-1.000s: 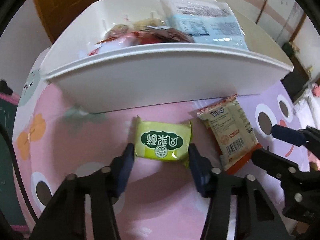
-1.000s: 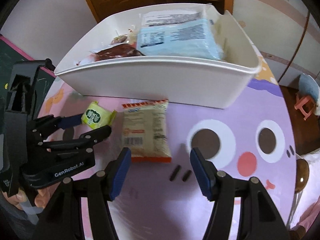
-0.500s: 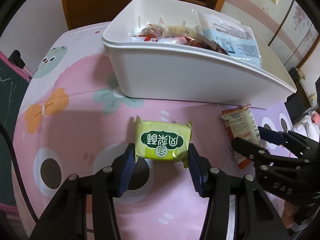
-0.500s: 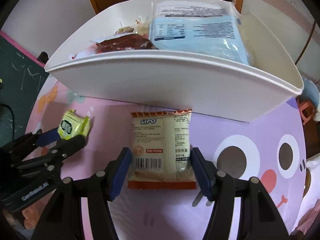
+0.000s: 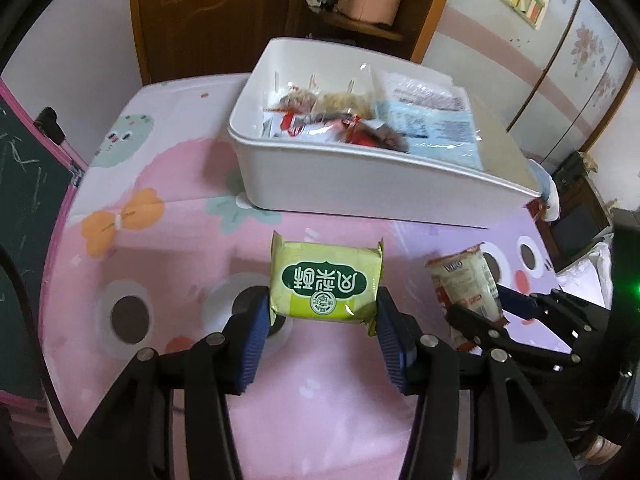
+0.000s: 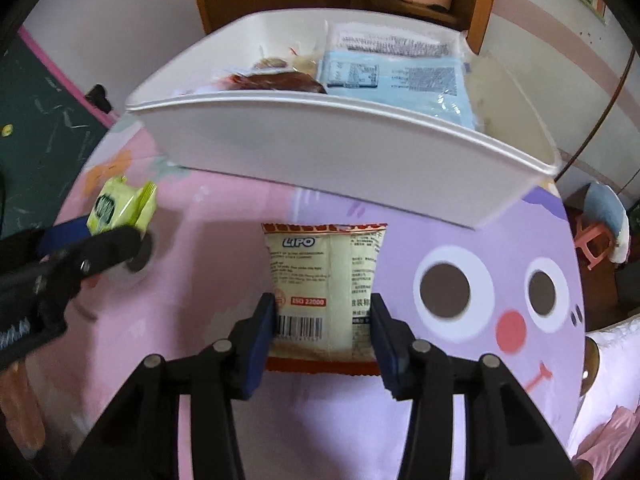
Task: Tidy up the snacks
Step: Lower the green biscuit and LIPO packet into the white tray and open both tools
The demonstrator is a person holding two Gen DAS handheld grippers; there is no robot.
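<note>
My left gripper [image 5: 322, 312] is shut on a yellow-green snack pack [image 5: 325, 285] and holds it above the pink table, short of the white bin [image 5: 360, 184]. My right gripper [image 6: 323, 312] is shut on a cream LIPO cracker pack with an orange edge [image 6: 324, 276], lifted in front of the bin [image 6: 360, 152]. The bin holds red-wrapped snacks [image 5: 320, 120] and a large blue-white pack [image 6: 392, 72]. The left gripper with the green pack [image 6: 120, 208] shows at the left of the right wrist view. The right gripper with the LIPO pack [image 5: 464, 284] shows at the right of the left wrist view.
The table has a pink and purple cartoon cover [image 5: 160, 280]. A dark chalkboard [image 5: 28, 184] stands at its left edge. A wooden door and shelf [image 5: 224, 12] are behind the bin. A small pink stool [image 6: 596, 244] stands on the floor at the right.
Both grippers have risen and pulled back from the bin, each with its pack lifted off the table. The right gripper has closed on the LIPO pack.
</note>
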